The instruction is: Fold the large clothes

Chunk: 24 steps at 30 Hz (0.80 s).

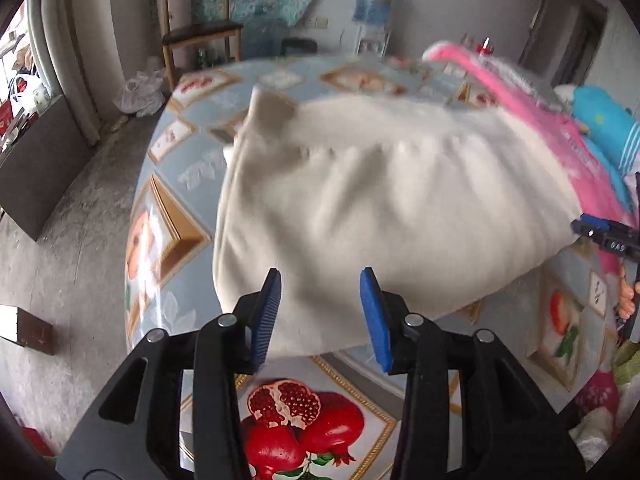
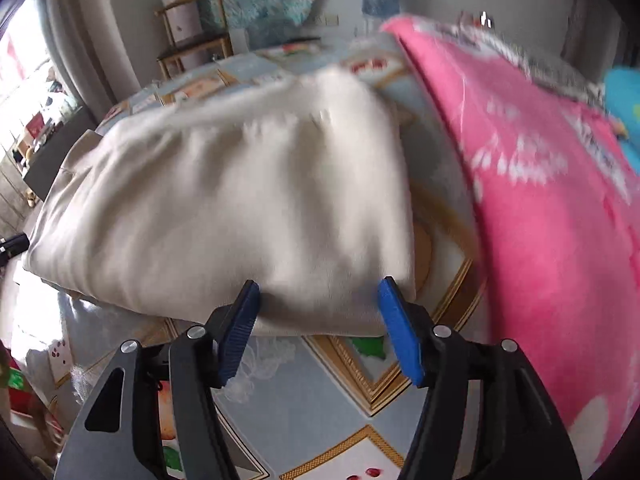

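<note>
Wooden chair (image 1: pixel 198 28) against grey wall, water dispenser (image 1: pixel 374 12) beside, bare concrete floor (image 1: pixel 68 216)

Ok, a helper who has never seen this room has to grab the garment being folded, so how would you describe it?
Find the round table covered with a fruit-print cloth. The cream garment lies folded in a thick, plain bundle near its middle, just ahead of both open grippers. Its neighbours differ: the bright pink garment with white print lies beside it, and a turquoise item lies beyond that.

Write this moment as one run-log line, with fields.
left gripper: open | right gripper: open | cream garment: folded on table | pink cloth: beside
</note>
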Tool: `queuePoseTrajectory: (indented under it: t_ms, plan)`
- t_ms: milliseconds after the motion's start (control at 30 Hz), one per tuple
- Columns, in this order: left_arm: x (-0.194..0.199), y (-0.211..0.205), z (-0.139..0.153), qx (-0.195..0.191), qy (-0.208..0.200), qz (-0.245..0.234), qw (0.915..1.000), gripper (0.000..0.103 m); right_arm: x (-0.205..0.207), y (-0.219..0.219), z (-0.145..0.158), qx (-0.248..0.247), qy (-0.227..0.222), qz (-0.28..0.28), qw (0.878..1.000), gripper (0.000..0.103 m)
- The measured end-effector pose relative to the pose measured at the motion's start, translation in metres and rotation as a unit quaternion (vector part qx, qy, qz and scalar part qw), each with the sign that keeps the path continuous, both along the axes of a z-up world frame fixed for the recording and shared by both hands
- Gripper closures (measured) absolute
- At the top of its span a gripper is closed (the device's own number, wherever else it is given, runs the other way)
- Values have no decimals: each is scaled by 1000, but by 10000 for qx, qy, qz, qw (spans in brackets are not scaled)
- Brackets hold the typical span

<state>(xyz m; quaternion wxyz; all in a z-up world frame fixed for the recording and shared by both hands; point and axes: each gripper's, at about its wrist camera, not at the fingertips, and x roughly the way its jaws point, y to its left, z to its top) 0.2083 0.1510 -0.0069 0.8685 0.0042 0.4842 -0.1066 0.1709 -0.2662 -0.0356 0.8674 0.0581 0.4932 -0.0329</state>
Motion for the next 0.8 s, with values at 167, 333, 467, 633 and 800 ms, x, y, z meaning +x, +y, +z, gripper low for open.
queuePoseTrajectory:
  t_ms: [167, 333, 467, 633, 800]
  plan:
    - [-3, 15, 21, -510, -278, 180, 9981, 64, -5, 7, 41, -101, -355, -15, 9993, 43]
    - [9, -23, 31, -467, -398, -108, 9981, 63, 26, 53, 55, 270, -643, 551, 9960, 42]
    - [9, -69, -7, -35, -193, -404, 9990, 63, 45, 100, 17, 436, -231, 1056, 9932, 42]
    - [2, -73, -9, 117, -335, -421, 9985, 62, 47, 123, -5, -141, 55, 1301, 9914, 41]
    - [21, -86, 29, -292, -730, -628, 9949, 61, 61, 128, 24, 289, -368, 1400, 9890, 41]
